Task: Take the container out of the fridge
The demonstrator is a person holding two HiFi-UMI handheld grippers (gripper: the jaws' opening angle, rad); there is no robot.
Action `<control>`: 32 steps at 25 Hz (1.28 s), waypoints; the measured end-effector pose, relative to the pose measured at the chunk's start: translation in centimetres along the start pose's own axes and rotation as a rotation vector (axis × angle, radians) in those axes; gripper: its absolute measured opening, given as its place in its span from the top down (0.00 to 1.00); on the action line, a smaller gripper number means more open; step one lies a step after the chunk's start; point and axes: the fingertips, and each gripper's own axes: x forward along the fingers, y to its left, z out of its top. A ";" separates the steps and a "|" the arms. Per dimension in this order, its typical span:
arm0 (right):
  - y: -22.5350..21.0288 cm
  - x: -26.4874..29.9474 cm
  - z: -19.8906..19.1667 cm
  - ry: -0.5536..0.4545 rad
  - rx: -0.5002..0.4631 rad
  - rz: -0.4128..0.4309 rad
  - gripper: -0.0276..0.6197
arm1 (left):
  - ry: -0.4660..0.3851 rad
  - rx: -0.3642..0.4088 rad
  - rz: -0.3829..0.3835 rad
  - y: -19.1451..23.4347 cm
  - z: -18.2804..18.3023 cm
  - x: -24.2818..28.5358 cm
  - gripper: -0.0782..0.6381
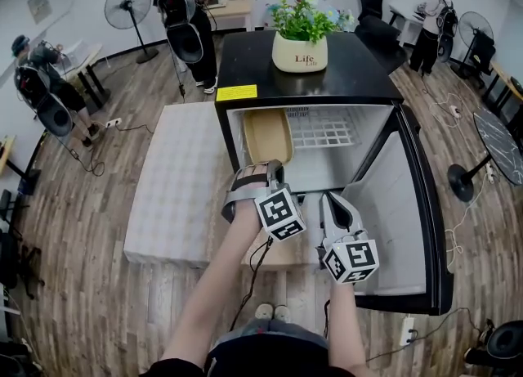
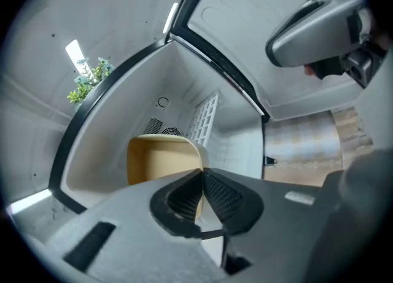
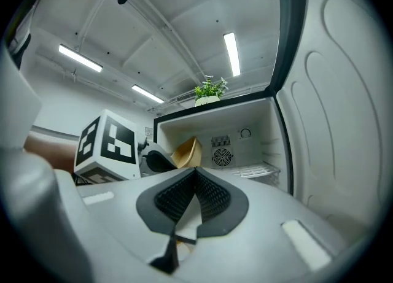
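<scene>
Obs.: fridge (image 1: 245,56) stands open, its door (image 1: 384,204) swung out to the right of my right hand-held gripper (image 1: 331,199).

- The container (image 1: 265,134) is inside the fridge, in the left part of the compartment. It lies directly ahead of my left hand-held gripper (image 1: 275,169) and touches its tips.
- The container is tipped up, with its open side facing back toward that gripper. Its long side runs away from me, deeper into the compartment. The wire shelf (image 1: 323,126) is just to its right.
- Left gripper view: jaws drawn together. The container's right-hand wall runs straight into the point where they meet. I judge they are pinching that wall, though it is thin and the bite is hard to confirm.
- Right hand-held gripper: jaws closed on nothing. It sits lower and nearer to me, and the container is ahead of it and to its left.

Judgement: the left gripper is the nearer one and the one on the container. The way out is straight back along that gripper's own axis, toward me. The compartment's left wall lies close beside the container, so drifting left would risk a scrape.
</scene>
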 end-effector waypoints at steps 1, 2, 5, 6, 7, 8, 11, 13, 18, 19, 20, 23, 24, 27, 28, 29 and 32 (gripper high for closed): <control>0.0 -0.2 0.0 0.001 -0.001 -0.004 0.94 | -0.028 -0.043 0.002 -0.4 0.0 -0.5 0.87; 0.0 -0.4 -0.1 0.002 -0.003 -0.007 0.94 | -0.059 -0.090 0.005 -0.7 -0.1 -1.1 0.87; 0.1 -0.7 -0.1 0.009 -0.010 -0.014 0.94 | -0.166 -0.223 0.031 -1.2 0.0 -3.0 0.87; 0.1 -0.8 -0.1 0.011 -0.012 -0.015 0.94 | -0.199 -0.256 0.044 -1.3 0.0 -3.6 0.87; 0.1 -0.8 -0.2 0.013 -0.015 -0.016 0.94 | -0.229 -0.286 0.057 -1.4 0.1 -4.2 0.87; 0.0 -0.9 -0.2 0.014 -0.018 -0.017 0.94 | -0.258 -0.313 0.069 -1.6 0.1 -4.8 0.87; 0.0 -1.2 -0.1 0.018 -0.025 -0.021 0.94 | -0.342 -0.379 0.094 -2.3 0.5 -6.9 0.87; 0.1 -1.3 0.0 0.021 -0.026 -0.025 0.94 | -0.398 -0.412 0.111 -2.5 0.9 -8.5 0.87; 0.4 -1.5 0.0 0.022 -0.033 -0.027 0.94 | -0.525 -0.535 0.145 -2.4 1.0 -12.2 0.87; 0.5 -1.5 0.0 0.023 -0.035 -0.027 0.94 | -0.547 -0.565 0.149 -2.3 0.8 -12.8 0.87; 0.5 -1.6 0.0 0.023 -0.035 -0.027 0.94 | -0.566 -0.592 0.155 -2.1 0.7 -13.4 0.87; 0.6 -1.7 0.1 0.022 -0.037 -0.032 0.94 | -0.600 -0.673 0.183 -1.3 -0.2 -14.9 0.87; 0.7 -1.8 0.1 0.020 -0.039 -0.033 0.94 | -0.610 -0.707 0.197 -0.8 -0.5 -15.4 0.87; 0.7 -1.9 0.2 0.015 -0.049 -0.045 0.94 | -0.662 -0.785 0.251 1.0 -1.4 -17.0 0.87; 0.7 -2.0 0.2 0.011 -0.051 -0.050 0.94 | -0.685 -0.819 0.266 1.5 -1.7 -17.4 0.87; 0.6 -2.0 0.2 0.006 -0.053 -0.054 0.94 | -0.702 -0.859 0.273 1.8 -2.1 -17.7 0.87; 0.6 -2.1 0.4 -0.014 -0.052 -0.066 0.94 | -0.694 -0.928 0.271 2.0 -3.4 -17.6 0.87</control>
